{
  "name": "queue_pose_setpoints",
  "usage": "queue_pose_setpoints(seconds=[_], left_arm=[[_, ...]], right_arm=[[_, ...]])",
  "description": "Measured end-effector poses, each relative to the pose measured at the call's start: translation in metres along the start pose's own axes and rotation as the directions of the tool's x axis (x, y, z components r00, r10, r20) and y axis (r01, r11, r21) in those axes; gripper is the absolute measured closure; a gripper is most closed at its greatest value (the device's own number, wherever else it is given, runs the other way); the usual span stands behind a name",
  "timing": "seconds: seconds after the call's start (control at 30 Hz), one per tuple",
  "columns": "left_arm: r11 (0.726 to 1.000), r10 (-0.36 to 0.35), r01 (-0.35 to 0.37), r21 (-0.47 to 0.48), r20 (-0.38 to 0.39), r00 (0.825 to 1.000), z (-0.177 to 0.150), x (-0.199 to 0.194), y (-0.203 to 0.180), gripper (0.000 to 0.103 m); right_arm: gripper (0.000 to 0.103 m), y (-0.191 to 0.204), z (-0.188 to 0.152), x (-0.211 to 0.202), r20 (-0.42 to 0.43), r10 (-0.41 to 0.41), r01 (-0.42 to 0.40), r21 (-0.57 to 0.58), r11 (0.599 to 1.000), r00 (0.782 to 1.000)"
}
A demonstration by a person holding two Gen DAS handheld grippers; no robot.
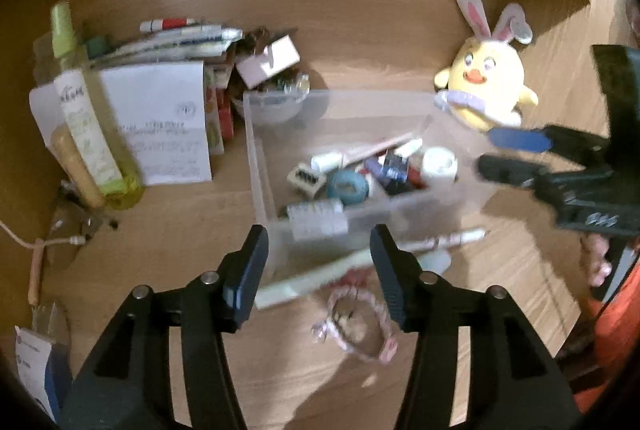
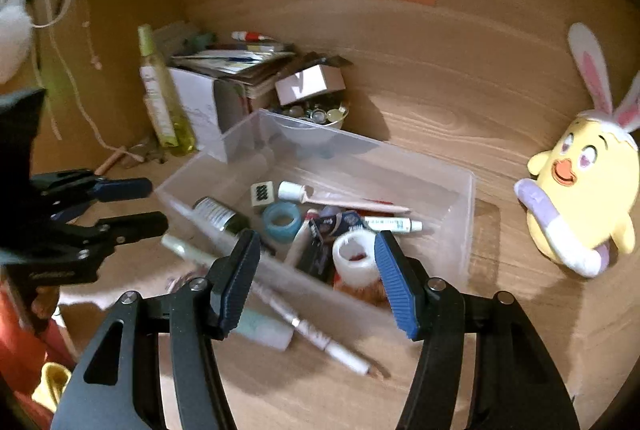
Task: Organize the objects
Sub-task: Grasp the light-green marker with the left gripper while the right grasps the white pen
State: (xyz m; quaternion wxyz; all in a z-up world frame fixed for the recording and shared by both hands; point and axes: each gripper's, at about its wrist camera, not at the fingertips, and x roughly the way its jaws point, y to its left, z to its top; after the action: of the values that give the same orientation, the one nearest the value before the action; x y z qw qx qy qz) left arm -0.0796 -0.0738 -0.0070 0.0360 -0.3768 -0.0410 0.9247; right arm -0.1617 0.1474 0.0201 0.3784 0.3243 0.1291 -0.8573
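Note:
A clear plastic bin point(image 1: 256, 157) point(image 2: 468, 205) on the wooden desk holds several small items: a blue tape roll point(image 1: 347, 185) point(image 2: 282, 221), a white cup point(image 2: 354, 256), tubes and a small bottle. Outside its near wall lie a white pen point(image 2: 316, 334) point(image 1: 452, 240), a pale green tube point(image 1: 320, 276) point(image 2: 260, 326) and a pink braided bracelet point(image 1: 360, 322). My left gripper point(image 1: 318, 268) is open and empty above the tube, also showing in the right wrist view point(image 2: 152, 203). My right gripper point(image 2: 316, 280) is open and empty over the bin's near wall, also showing in the left wrist view point(image 1: 486, 151).
A yellow chick plush with bunny ears point(image 1: 486, 85) point(image 2: 584, 197) stands right of the bin. At back left stand a green spray bottle point(image 1: 84, 117) point(image 2: 160, 97), a white box with papers point(image 1: 160, 121), a bowl of beads point(image 2: 320, 115) and a cable point(image 1: 36, 262).

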Motion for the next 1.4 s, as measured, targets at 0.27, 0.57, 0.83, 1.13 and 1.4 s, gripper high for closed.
queue_pose_setpoints(seconds=[0.27, 0.57, 0.83, 1.13, 1.4], left_arm=[[1.0, -0.008, 0.008, 0.003, -0.128, 0.992, -0.022, 0.037, 0.015, 0.05], [0.999, -0.035, 0.034, -0.005, -0.176, 0.984, -0.025, 0.057, 0.023, 0.05], [0.998, -0.057, 0.056, -0.015, -0.178, 0.982, -0.04, 0.043, 0.017, 0.066], [0.997, -0.061, 0.068, 0.03, -0.19, 0.98, -0.065, 0.019, -0.006, 0.081], [0.995, -0.05, 0.069, 0.078, -0.219, 0.974, -0.049, 0.036, -0.013, 0.076]], right_arm=[[0.047, -0.008, -0.051, 0.008, -0.106, 0.005, -0.001, 0.031, 1.0, 0.994], [0.062, -0.025, -0.067, 0.045, -0.202, 0.046, -0.036, 0.052, 0.998, 0.978], [0.081, -0.021, -0.074, 0.042, -0.203, 0.034, -0.031, 0.015, 0.999, 0.979], [0.085, -0.006, -0.084, 0.028, -0.214, 0.003, -0.02, -0.08, 0.997, 0.977], [0.079, -0.012, -0.075, 0.051, -0.235, 0.004, -0.019, -0.064, 0.998, 0.972]])
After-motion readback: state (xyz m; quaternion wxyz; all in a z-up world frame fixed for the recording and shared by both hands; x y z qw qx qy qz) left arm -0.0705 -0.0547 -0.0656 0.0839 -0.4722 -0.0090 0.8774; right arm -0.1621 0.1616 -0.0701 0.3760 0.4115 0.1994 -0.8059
